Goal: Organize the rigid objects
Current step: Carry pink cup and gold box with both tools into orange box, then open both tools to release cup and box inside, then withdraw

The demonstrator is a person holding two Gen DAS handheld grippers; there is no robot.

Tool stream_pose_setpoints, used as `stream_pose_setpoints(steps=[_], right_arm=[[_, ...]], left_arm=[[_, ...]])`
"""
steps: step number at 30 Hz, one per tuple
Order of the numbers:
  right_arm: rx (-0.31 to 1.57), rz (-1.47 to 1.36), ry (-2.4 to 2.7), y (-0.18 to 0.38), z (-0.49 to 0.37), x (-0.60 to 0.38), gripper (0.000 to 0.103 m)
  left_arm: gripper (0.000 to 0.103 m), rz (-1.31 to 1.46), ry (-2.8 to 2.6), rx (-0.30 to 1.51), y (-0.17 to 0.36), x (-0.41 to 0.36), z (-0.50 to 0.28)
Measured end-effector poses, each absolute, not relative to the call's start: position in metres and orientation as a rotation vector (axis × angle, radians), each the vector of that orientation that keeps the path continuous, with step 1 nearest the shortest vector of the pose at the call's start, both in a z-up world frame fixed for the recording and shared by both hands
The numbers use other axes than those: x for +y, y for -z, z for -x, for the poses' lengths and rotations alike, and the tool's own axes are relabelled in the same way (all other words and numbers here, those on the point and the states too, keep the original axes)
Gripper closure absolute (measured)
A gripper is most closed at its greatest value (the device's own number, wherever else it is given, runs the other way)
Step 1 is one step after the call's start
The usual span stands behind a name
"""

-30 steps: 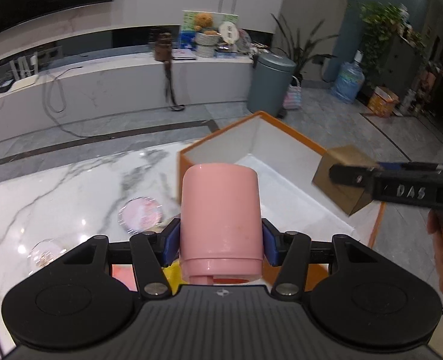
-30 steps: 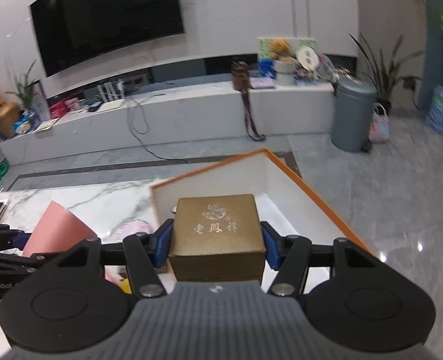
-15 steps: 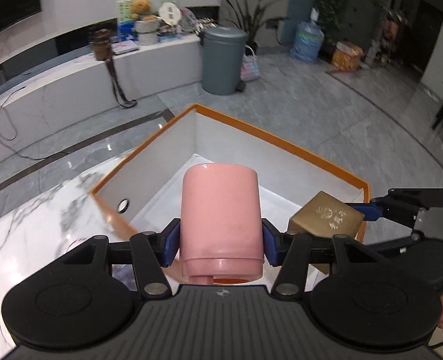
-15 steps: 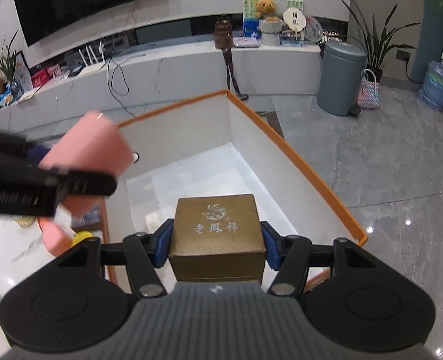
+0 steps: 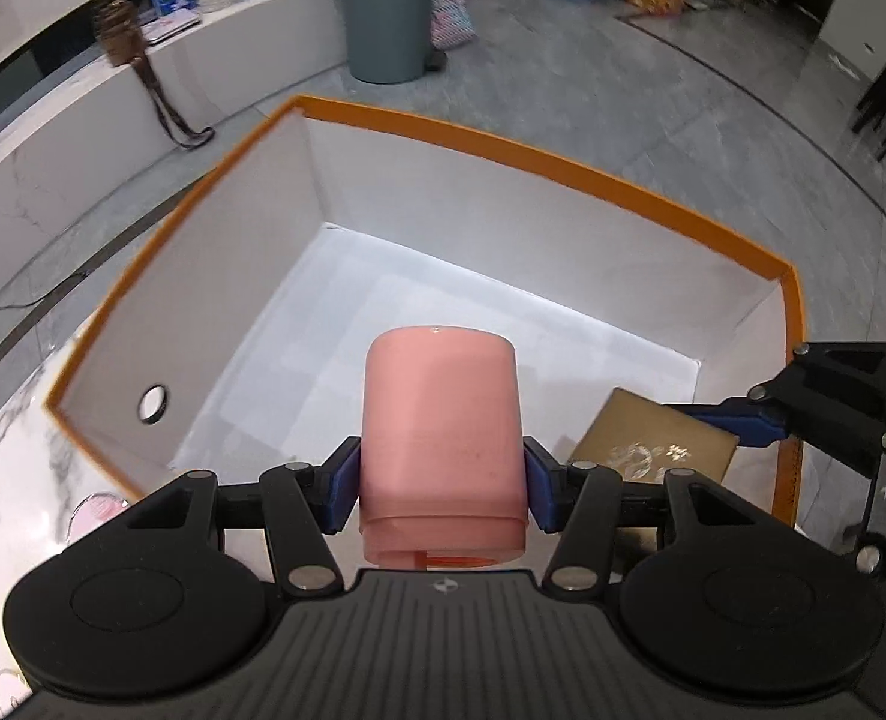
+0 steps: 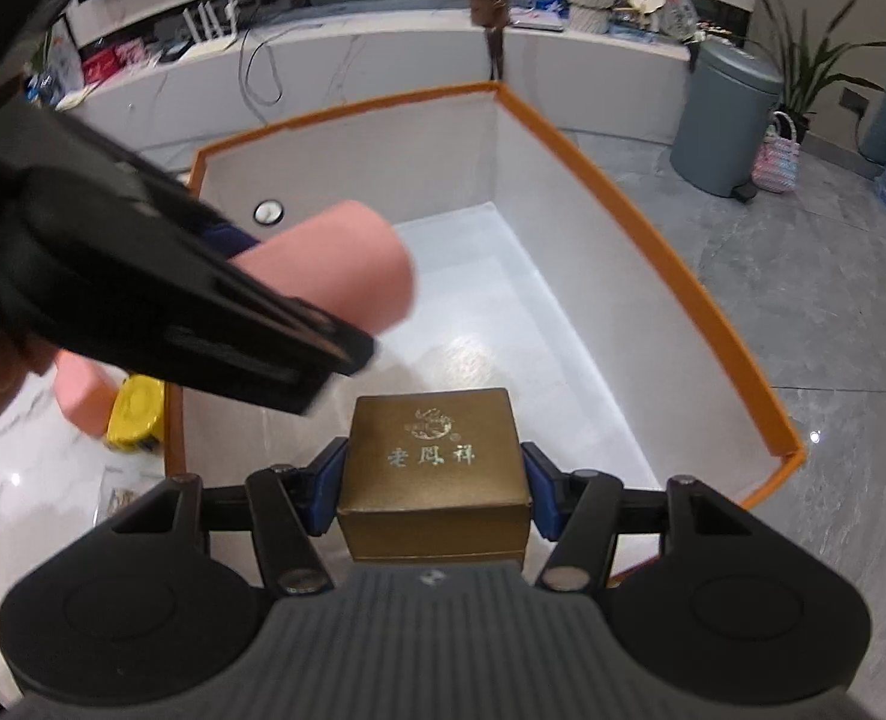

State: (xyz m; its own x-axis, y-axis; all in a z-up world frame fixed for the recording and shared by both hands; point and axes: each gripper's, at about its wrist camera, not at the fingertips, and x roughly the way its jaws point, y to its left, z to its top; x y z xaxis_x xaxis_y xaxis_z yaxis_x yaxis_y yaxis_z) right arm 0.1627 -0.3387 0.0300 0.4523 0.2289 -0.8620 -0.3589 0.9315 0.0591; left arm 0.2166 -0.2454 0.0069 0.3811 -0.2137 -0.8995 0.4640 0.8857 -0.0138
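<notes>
A pink cylindrical plastic cup (image 5: 441, 438) is clamped between the blue pads of the left gripper (image 5: 441, 483), its jaws partly closed against the cup's sides. The cup is held above the white floor of a large open box with white inner walls and an orange rim (image 5: 538, 153), which serves as the landmark. A gold cardboard gift box with printed characters on its lid (image 6: 437, 459) is gripped in the same way by the right gripper (image 6: 434, 489), jaws partly closed on its two sides, and it is held over the near end of the orange-rimmed box. In the left wrist view the gold box (image 5: 652, 447) is seen just right of the cup, inside the box's rim. A yellow object (image 6: 135, 414) is seen on the white marble tabletop (image 6: 17, 480) just outside the box's left wall.
</notes>
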Motion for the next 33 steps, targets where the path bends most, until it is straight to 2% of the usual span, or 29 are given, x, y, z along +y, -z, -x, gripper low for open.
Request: stream_pose_setpoints(steps=[27,33], right_arm=[[1.146,0.350,-0.457,-0.011,-0.163,-0.322,0.045],[1.159,0.380,-0.436,-0.009,-0.165,-0.317,0.045]], left_arm=[[0.041,-0.342,0.453,1.220,0.035,-0.270,-0.217],[0.035,-0.340,0.443,1.220,0.034,-0.271,-0.215]])
